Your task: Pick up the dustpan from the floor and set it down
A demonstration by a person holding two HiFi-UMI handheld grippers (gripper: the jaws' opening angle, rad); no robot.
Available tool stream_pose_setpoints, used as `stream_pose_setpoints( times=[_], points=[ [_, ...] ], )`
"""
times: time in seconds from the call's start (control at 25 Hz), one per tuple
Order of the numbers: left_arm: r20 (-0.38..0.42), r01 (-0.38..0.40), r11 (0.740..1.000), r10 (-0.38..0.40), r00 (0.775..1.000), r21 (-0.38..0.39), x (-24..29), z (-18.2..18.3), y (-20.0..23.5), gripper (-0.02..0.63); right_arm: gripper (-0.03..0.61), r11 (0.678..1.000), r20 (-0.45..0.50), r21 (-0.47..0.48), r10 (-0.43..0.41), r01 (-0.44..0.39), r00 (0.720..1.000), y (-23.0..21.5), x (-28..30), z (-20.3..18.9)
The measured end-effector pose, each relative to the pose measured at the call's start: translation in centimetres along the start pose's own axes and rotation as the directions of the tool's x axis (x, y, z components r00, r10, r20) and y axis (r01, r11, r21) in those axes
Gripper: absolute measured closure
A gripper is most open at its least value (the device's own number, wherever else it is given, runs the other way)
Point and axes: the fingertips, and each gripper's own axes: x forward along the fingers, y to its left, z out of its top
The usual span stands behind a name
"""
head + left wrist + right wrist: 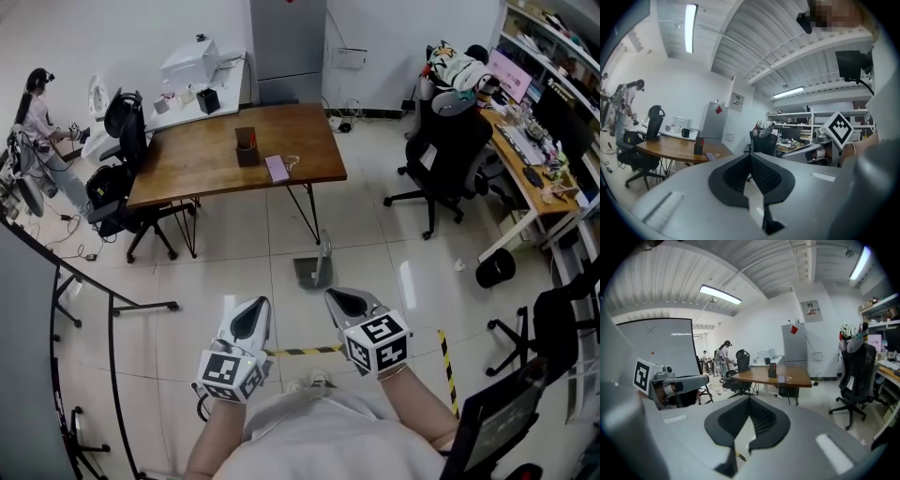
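Both of my grippers are clenched on nothing. The left gripper (253, 309) and the right gripper (341, 300) hang side by side in front of my body, jaws pressed together, with nothing between them.

The dustpan (314, 268) sits on the floor (394, 281) ahead of me, well apart from both grippers and just in front of the near leg (306, 212) of the wooden counter (216, 155). That fits two stages: either I am about to go for it, or I am drawing away with it already set down, and I cannot tell which. Either way, doing this well means moving both grippers calmly, keeping them clear of the counter leg, and keeping the pan in the middle of my sight.

The dustpan looks grey, with a flat tray lying on the tiles and a thin handle rising upright at its right side. I judge it light and easy to tip if knocked
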Motion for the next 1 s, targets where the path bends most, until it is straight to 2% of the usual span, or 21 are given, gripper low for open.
stream_pose_setpoints(
  times=[0.2, 0.52, 0.76, 1.0],
  points=[
    [0.006, 0.003, 1.0, -0.003, 1.0, 0.019, -1.3, 0.5, 0.9, 0.598, 0.577, 1.0, 0.005, -0.001, 0.0, 0.0, 1.0, 1.1, 0.3, 0.7],
    [0.019, -0.01, 1.0, 0.01, 1.0, 0.006, -1.6, 1.1, 2.7, 0.598, 0.577, 1.0, 0.017, 0.002, 0.0, 0.0, 1.0, 1.8, 0.6, 1.3],
    [0.0, 0.006, 1.0, -0.006, 1.0, 0.0, -1.0, 1.0, 2.3, 0.598, 0.577, 1.0, 0.019, 0.005, 0.002, -0.002, 1.0, 1.7, 0.8, 1.6],
    [-0.045, 0.016, 0.999, -0.017, 0.999, -0.034, -1.0, -1.1, 1.6, 0.598, 0.577, 0.999, -0.047, 0.051, -0.006, 0.009, 0.999, 1.3, 0.0, -0.4]
  ],
)
